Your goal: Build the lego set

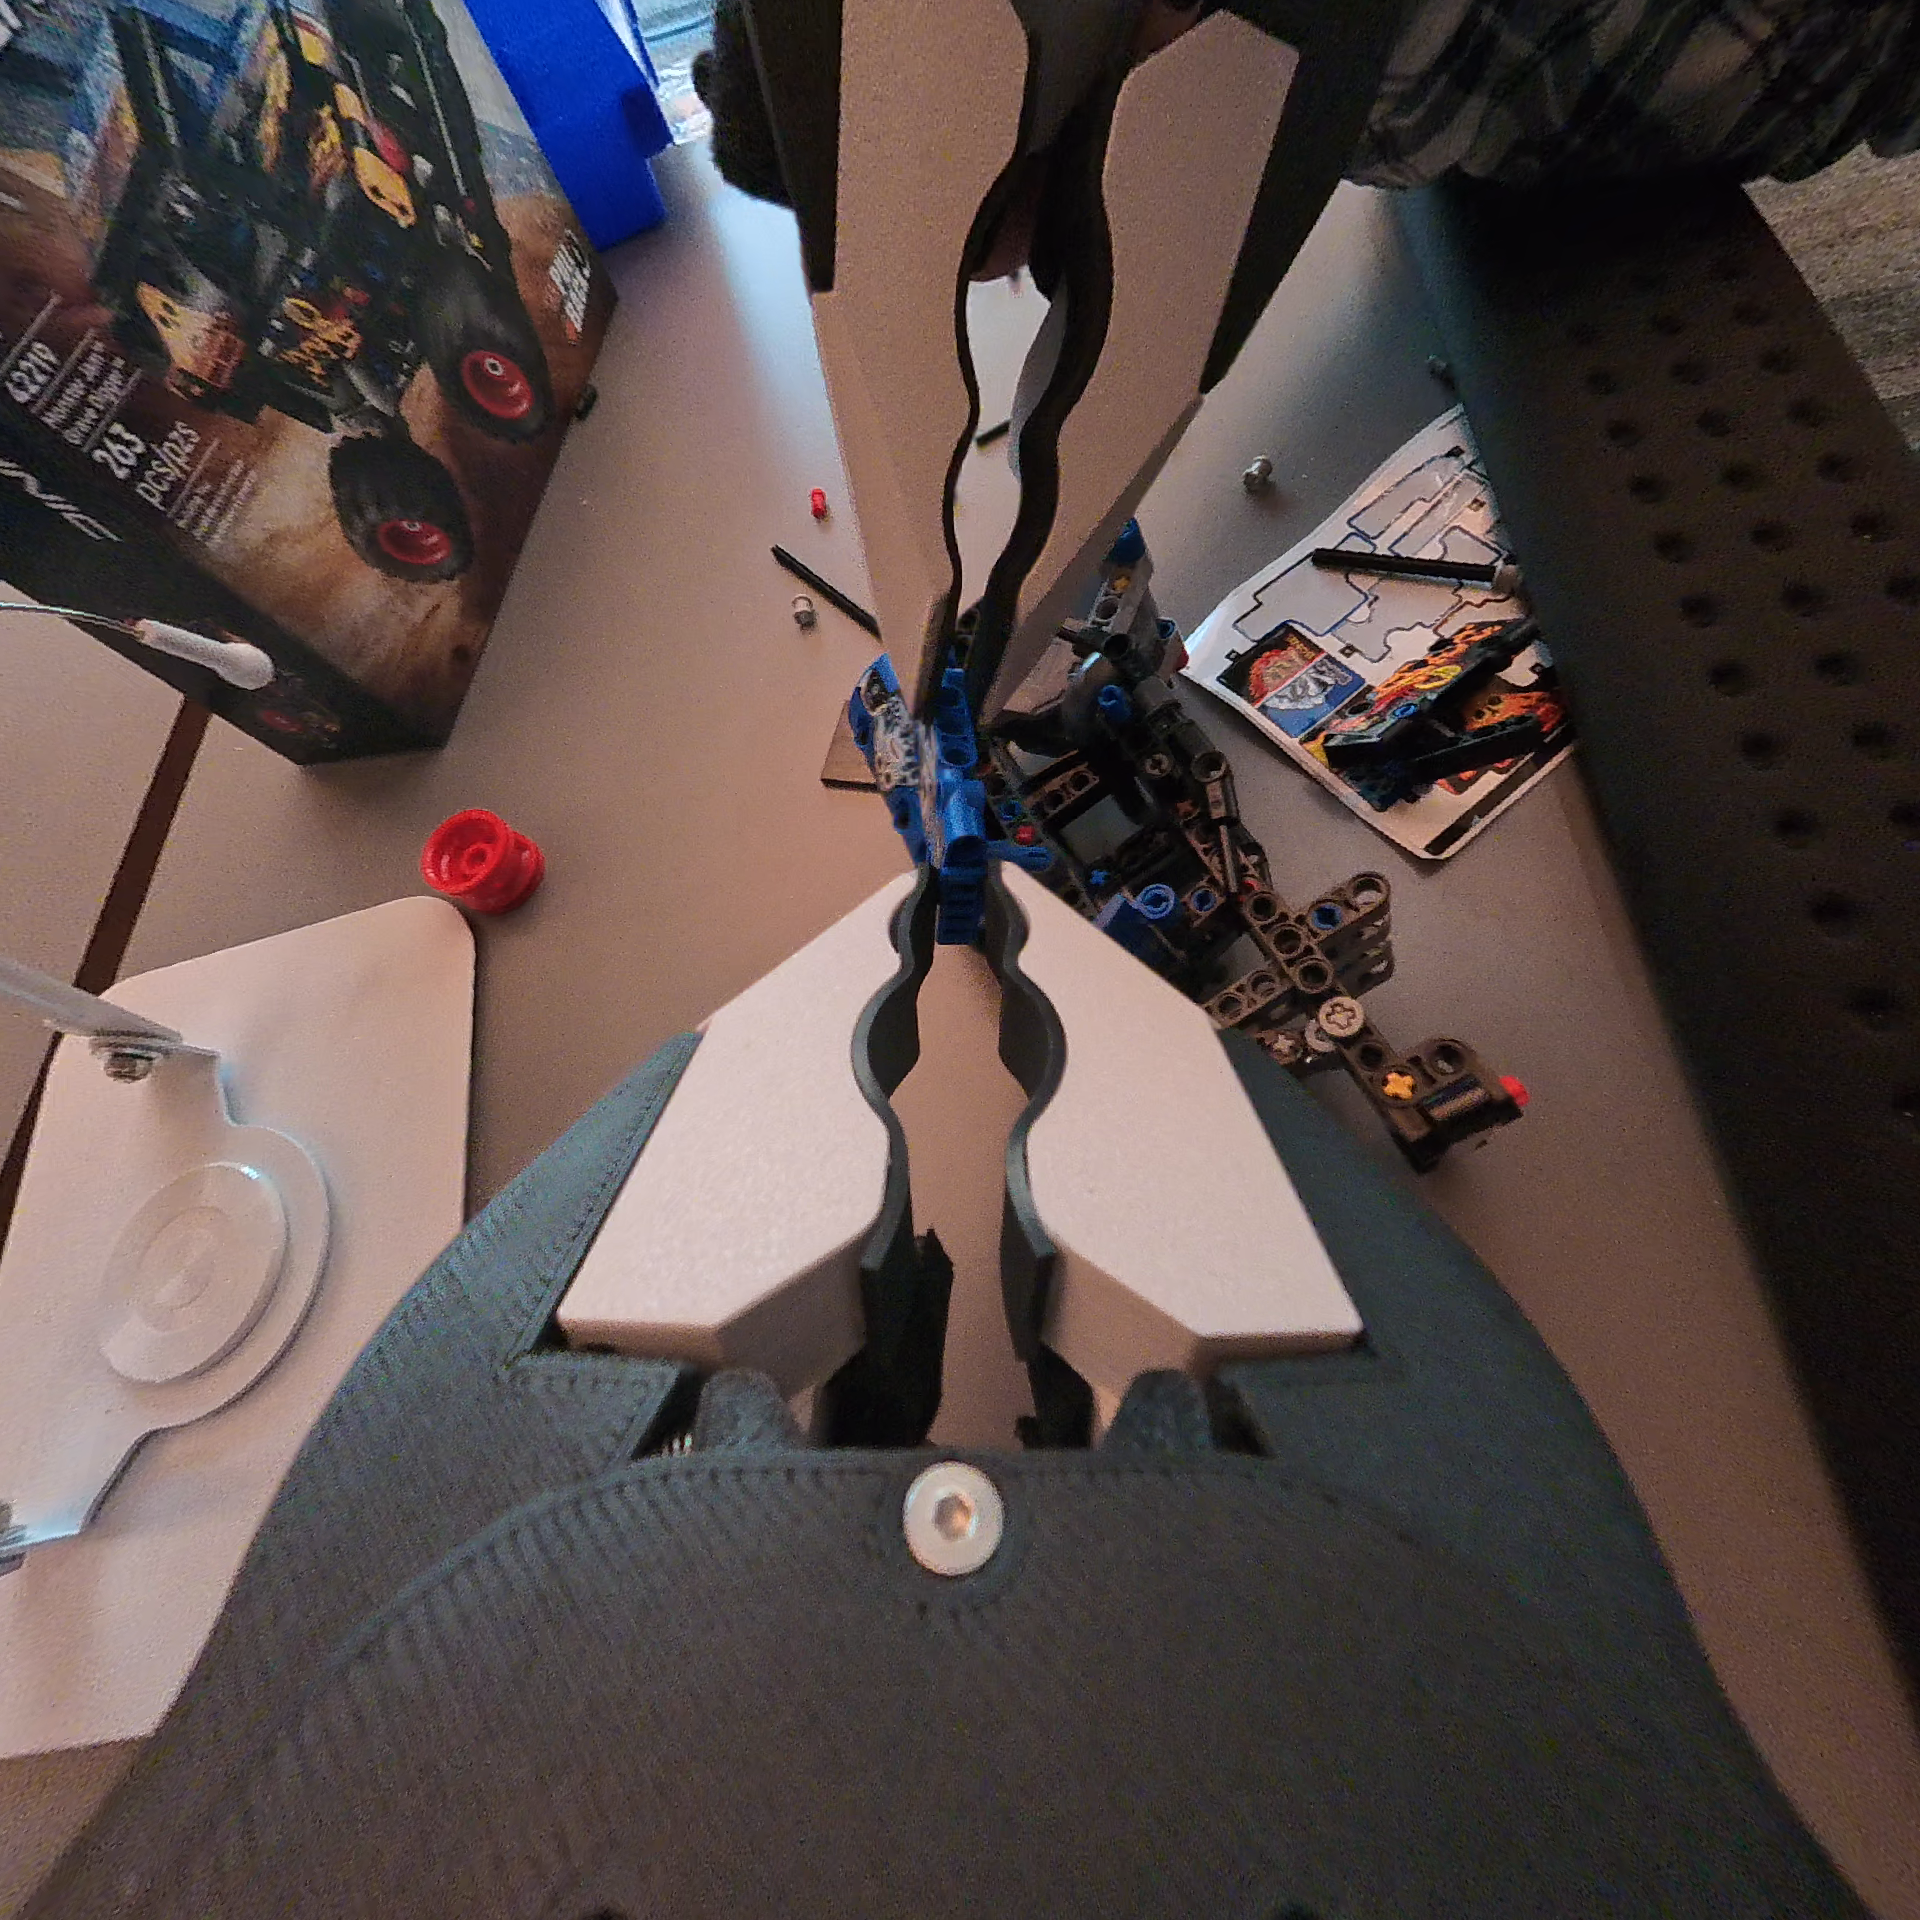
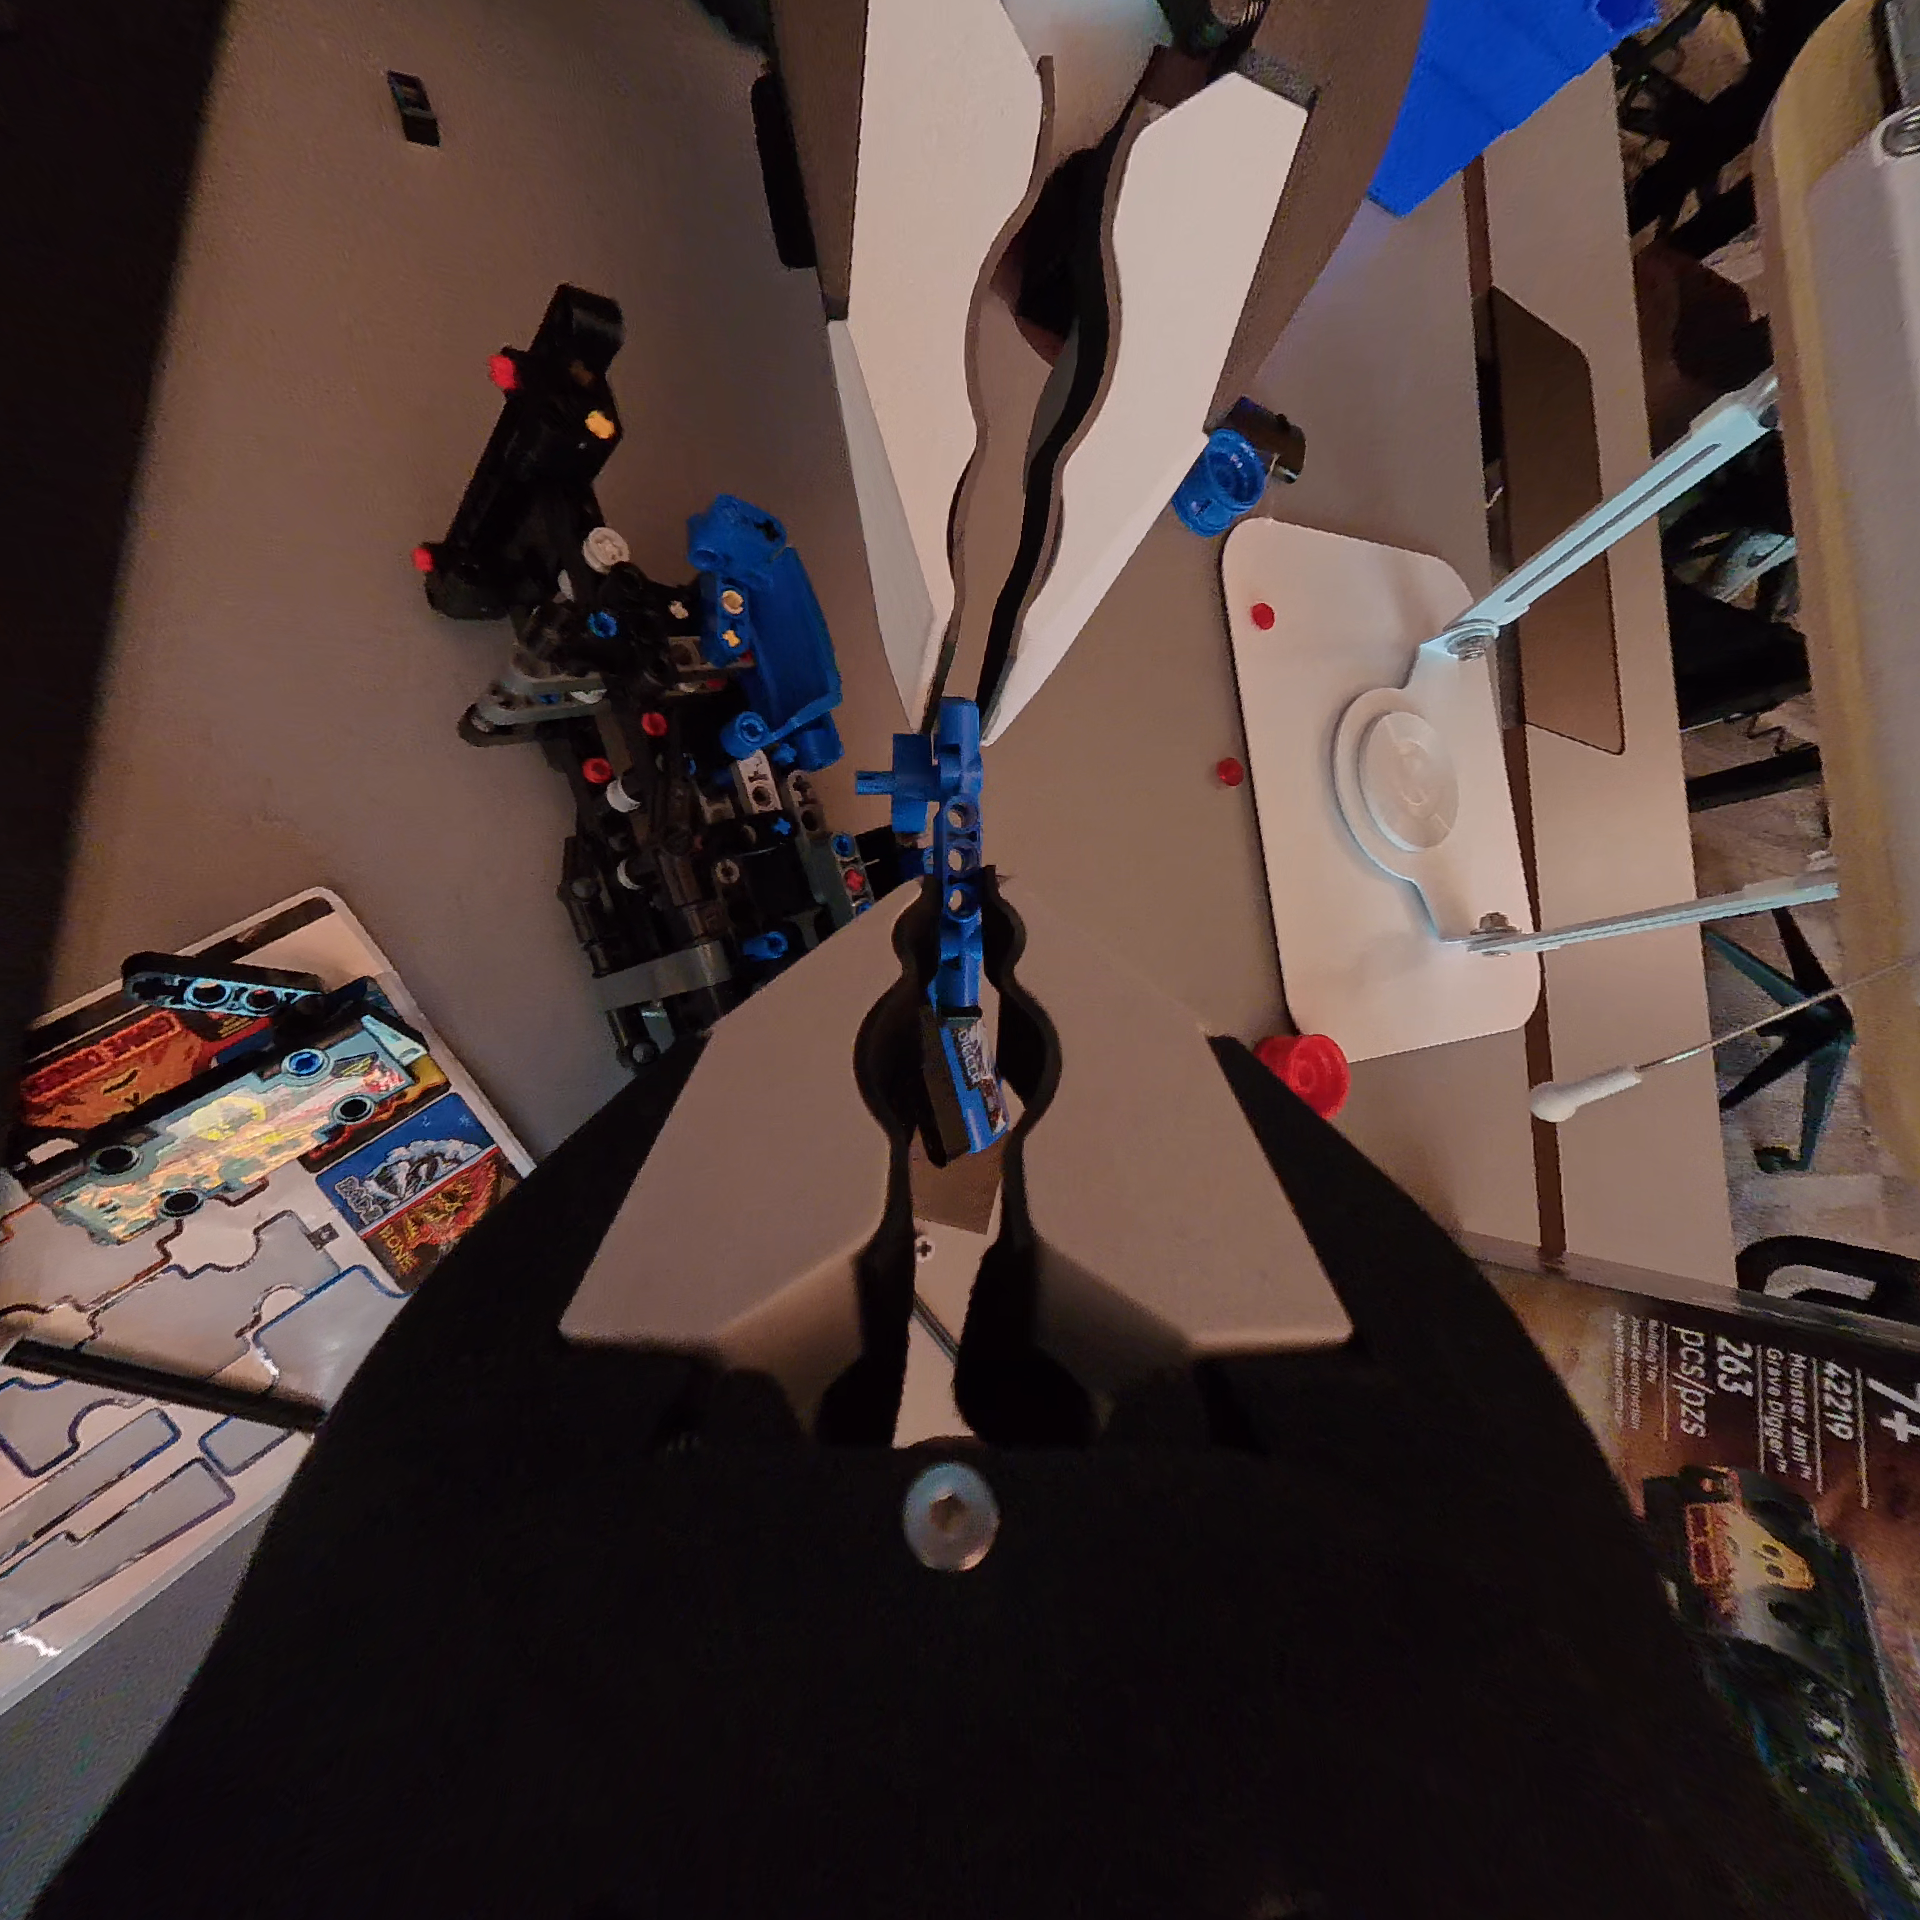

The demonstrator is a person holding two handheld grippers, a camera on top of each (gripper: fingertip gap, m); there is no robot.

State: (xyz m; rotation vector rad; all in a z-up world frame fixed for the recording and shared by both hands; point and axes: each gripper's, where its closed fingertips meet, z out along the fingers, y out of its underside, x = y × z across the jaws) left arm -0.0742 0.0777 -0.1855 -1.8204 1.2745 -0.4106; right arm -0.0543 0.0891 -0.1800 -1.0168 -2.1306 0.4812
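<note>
A blue beam piece with a stickered panel (image 1: pixel 940 790) is held between both grippers above the table. My left gripper (image 1: pixel 958 906) is shut on its near connector end. My right gripper (image 1: pixel 951 665) reaches in from the far side and is shut on the stickered end. In the right wrist view my right gripper (image 2: pixel 958 906) clamps the blue piece (image 2: pixel 956 831) with the panel between its jaws, and the left gripper (image 2: pixel 956 719) pinches the far tip. The black and blue chassis (image 1: pixel 1143 821) lies just beside them, also in the right wrist view (image 2: pixel 675 790).
A sticker sheet (image 1: pixel 1382 644) with loose panels lies beyond the chassis. The set's box (image 1: pixel 260 343) stands at the left. A red wheel hub (image 1: pixel 481 860), a blue hub (image 2: pixel 1221 483), small red pins (image 2: pixel 1261 615) and a white stand base (image 1: pixel 208 1195) are nearby. Only a small space, under 4 cm, lies between the two pairs of fingers. Left tips and right tips are each some 20 cm from the red wheel hub (image 1: pixel 481 860).
</note>
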